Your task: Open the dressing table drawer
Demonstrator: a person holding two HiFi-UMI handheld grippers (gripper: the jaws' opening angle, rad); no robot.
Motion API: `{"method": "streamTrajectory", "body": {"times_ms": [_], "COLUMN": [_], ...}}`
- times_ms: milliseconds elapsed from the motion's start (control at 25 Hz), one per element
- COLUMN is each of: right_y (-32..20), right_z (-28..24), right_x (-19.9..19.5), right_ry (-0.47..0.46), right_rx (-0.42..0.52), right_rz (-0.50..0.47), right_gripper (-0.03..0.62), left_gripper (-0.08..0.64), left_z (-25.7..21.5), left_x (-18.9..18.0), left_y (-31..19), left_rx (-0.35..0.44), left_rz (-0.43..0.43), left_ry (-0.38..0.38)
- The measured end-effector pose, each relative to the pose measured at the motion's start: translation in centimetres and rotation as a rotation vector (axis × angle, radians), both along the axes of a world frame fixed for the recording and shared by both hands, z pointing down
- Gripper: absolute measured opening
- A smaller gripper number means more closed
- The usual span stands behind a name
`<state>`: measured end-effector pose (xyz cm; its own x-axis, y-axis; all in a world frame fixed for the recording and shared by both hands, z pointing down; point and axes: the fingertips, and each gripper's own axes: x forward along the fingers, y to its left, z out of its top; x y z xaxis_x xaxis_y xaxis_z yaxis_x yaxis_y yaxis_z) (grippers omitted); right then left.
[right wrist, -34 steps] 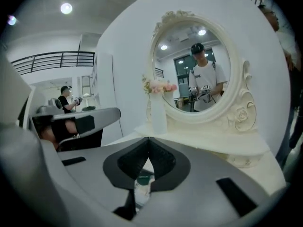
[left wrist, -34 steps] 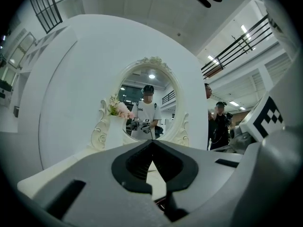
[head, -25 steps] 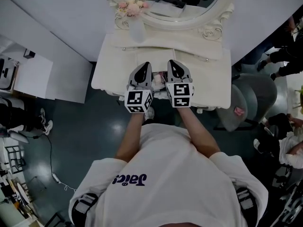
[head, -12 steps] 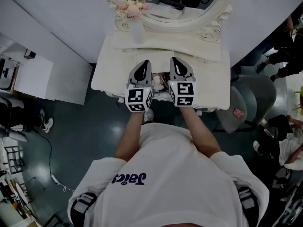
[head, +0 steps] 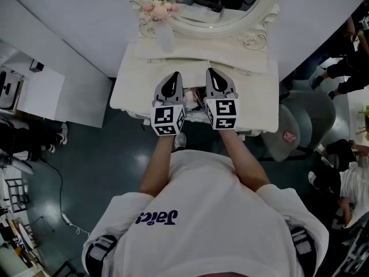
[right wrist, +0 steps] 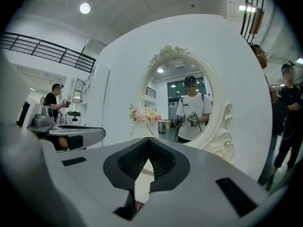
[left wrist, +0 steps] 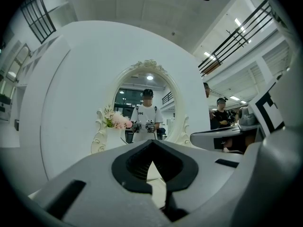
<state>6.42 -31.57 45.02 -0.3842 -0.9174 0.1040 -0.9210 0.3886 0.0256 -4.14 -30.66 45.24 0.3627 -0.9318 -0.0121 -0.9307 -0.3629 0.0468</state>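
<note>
The cream dressing table stands under an oval mirror. My two grippers hover side by side over its front half and point level at the mirror. The left gripper is shut with nothing between its jaws, and cream tabletop shows past its closed tips. The right gripper is also shut and empty. Between the two gripper bodies, at the table's front edge, the drawer shows as a narrow strip with pink and dark contents. Most of the drawer is hidden under the grippers.
A white vase of pink flowers stands at the table's back left. A grey chair with a pink-marked grey item sits to the right, where other people stand. A white cabinet is at the left.
The right gripper has lifted a little and edged toward the mirror. The left gripper has hardly moved. Both stay shut.
</note>
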Motion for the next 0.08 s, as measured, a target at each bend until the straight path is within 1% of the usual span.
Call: {"method": "streamTrajectory", "body": {"times_ms": [80], "right_y": [0.27], "right_z": [0.01], "right_x": [0.16], "right_ry": [-0.004], "right_rx": [-0.002], "right_rz": [0.001], "right_gripper": [0.008], "left_gripper": [0.012], "left_z": [0.01], "left_x": [0.05], "left_y": [0.31], "left_rx": [-0.002], "left_rz": [-0.002], "left_ry": [-0.004]}}
